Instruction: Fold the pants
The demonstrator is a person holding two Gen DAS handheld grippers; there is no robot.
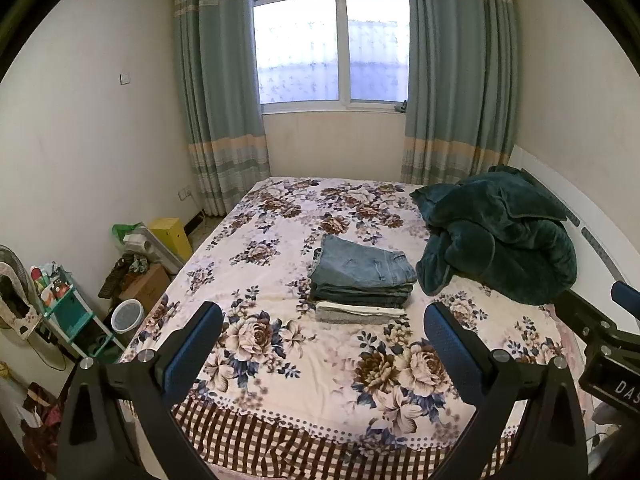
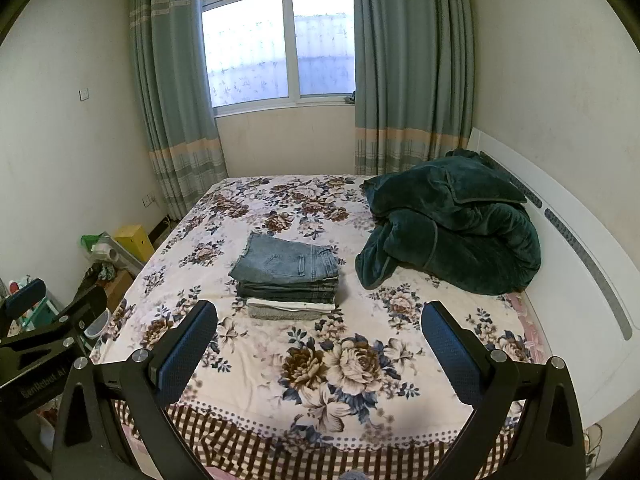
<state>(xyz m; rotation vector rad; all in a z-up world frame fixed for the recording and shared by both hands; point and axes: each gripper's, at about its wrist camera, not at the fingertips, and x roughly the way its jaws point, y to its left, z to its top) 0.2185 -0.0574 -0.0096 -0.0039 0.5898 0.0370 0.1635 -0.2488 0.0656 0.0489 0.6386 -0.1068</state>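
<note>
I hold both grippers above the near edge of the bed (image 1: 280, 392), and both sets of jaws stand wide apart with nothing between them. The left gripper (image 1: 322, 344) frames the lower middle of its view; the right gripper (image 2: 318, 340) does the same in its own.

The pants (image 1: 362, 266) lie folded on top of a stack (image 1: 360, 292) at the centre of the frame, well beyond the blue pads (image 1: 192, 352) and touching neither finger. From the right wrist the pants (image 2: 286, 260) sit a little left of centre, again past the fingertips and in line with the gap. Under the denim I see darker folded layers and a pale one at the bottom; I cannot tell whether those are pants too.

A dark green blanket (image 1: 496, 236) is heaped just right of the stack, against the headboard (image 2: 580, 240). The right gripper's body shows at the right edge of the left view, apart from the stack.
</note>
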